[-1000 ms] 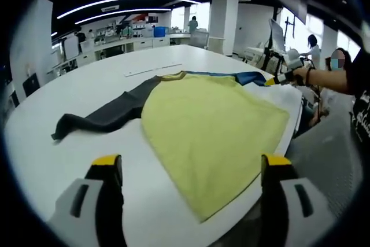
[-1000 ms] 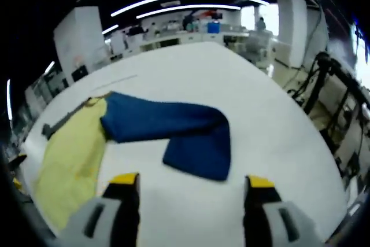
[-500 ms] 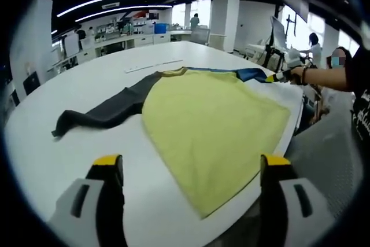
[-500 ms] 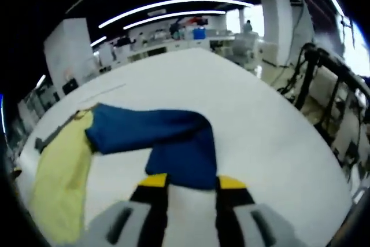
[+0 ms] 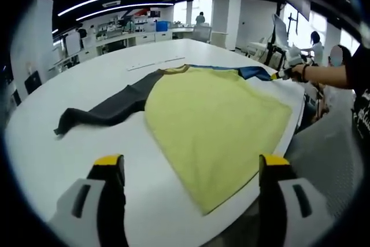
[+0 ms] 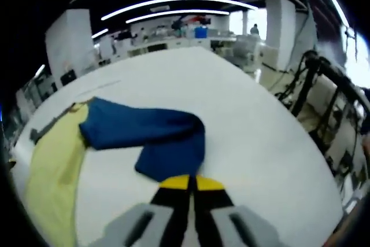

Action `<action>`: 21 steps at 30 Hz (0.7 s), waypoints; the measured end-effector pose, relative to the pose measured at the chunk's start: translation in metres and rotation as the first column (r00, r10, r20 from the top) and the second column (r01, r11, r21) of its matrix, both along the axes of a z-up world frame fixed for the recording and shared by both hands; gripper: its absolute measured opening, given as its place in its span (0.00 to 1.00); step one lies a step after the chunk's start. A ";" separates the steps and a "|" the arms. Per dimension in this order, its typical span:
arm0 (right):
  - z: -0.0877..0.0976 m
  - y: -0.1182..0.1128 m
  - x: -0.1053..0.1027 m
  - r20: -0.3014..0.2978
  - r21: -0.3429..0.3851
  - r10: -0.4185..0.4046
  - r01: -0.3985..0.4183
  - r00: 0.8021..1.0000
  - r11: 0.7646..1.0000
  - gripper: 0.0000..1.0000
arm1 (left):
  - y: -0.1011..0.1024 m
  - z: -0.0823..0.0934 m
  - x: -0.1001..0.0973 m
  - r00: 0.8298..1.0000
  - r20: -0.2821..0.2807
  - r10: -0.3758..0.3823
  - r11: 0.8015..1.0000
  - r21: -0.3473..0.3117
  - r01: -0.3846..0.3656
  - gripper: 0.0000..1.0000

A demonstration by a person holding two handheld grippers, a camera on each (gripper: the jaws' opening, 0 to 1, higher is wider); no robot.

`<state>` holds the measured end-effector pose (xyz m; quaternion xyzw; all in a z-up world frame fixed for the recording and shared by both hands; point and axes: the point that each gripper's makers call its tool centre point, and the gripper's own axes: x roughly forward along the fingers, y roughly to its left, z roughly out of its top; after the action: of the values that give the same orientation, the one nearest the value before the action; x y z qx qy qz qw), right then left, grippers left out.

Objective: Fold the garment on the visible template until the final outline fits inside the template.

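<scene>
A long-sleeved garment lies flat on the white table (image 5: 69, 160): yellow body (image 5: 214, 120), dark grey sleeve (image 5: 104, 111) stretched left, blue sleeve (image 6: 150, 134) bent back on itself. My left gripper (image 5: 192, 161) hovers open above the table's near edge, short of the yellow hem, with nothing between its fingers. My right gripper (image 6: 189, 182) is shut, its yellow tips pressed together at the edge of the blue sleeve's cuff end. In the left gripper view the right gripper (image 5: 282, 75) sits at the tip of the blue sleeve (image 5: 250, 73), held by a person's hand.
A thin pale strip (image 5: 155, 63) lies on the table beyond the collar. The yellow hem hangs near the table's right edge (image 5: 292, 125). Benches and monitors stand at the back (image 5: 133, 36). Cables and stands (image 6: 315, 91) crowd the floor to the right.
My right gripper's jaws went from wide open to shut at the blue sleeve's cuff end. The left gripper stays open and almost still.
</scene>
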<state>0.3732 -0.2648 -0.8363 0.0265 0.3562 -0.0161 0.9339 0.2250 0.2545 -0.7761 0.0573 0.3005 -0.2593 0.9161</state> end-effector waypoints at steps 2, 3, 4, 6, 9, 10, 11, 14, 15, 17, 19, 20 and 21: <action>0.008 -0.002 -0.002 0.005 -0.022 0.010 -0.010 1.000 1.000 0.00 | 0.000 0.000 0.000 1.000 0.002 -0.004 1.000 -0.001 0.004 0.94; 0.012 -0.002 -0.003 0.010 -0.025 0.011 -0.011 1.000 1.000 0.00 | 0.000 0.000 0.000 1.000 0.002 -0.007 1.000 0.000 0.007 0.94; 0.014 -0.005 -0.002 0.013 -0.026 0.014 -0.013 1.000 1.000 0.00 | 0.000 0.000 0.000 1.000 0.001 -0.009 1.000 0.002 0.009 0.94; 0.020 -0.009 0.000 0.024 -0.018 0.018 -0.017 1.000 1.000 0.00 | -0.002 0.000 -0.001 1.000 0.000 -0.014 1.000 0.006 0.014 0.95; 0.029 -0.016 0.004 0.034 -0.040 0.032 -0.030 0.999 0.999 0.00 | -0.004 0.001 -0.001 1.000 0.003 -0.018 1.000 0.003 0.018 0.95; 0.032 -0.019 0.005 0.036 -0.051 0.038 -0.036 0.999 0.998 0.00 | -0.004 0.002 -0.001 1.000 0.003 -0.020 1.000 0.004 0.020 0.95; 0.036 -0.020 0.006 0.035 -0.063 0.050 -0.048 0.998 0.997 0.00 | -0.004 0.002 0.000 1.000 0.005 -0.019 1.000 0.004 0.019 0.95; 0.043 -0.023 0.007 0.032 -0.092 0.069 -0.066 0.997 0.994 0.00 | -0.004 0.002 0.000 1.000 0.007 -0.021 1.000 -0.001 0.021 0.95; 0.045 -0.022 0.006 0.029 -0.101 0.071 -0.068 0.997 0.993 0.00 | -0.004 0.002 0.000 1.000 0.007 -0.022 1.000 0.000 0.022 0.95; 0.047 -0.032 0.010 0.018 -0.124 0.078 -0.075 0.997 0.989 0.00 | -0.003 0.000 0.000 1.000 0.004 -0.024 1.000 0.003 0.024 0.95; 0.048 -0.043 0.017 0.009 -0.141 0.081 -0.079 0.997 0.987 0.00 | -0.003 0.001 0.000 1.000 0.006 -0.024 1.000 0.001 0.024 0.94; 0.049 -0.040 0.014 0.006 -0.149 0.083 -0.081 0.997 0.985 0.00 | -0.003 0.001 0.000 1.000 0.006 -0.023 1.000 0.000 0.023 0.95; 0.050 -0.040 0.013 0.001 -0.158 0.085 -0.084 0.996 0.984 0.00 | -0.003 0.001 0.000 1.000 0.006 -0.023 1.000 0.002 0.023 0.95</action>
<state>0.3865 -0.3047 -0.7861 -0.0625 0.3509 -0.0044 0.9343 0.2247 0.2516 -0.7753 0.0623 0.2970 -0.2694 0.9140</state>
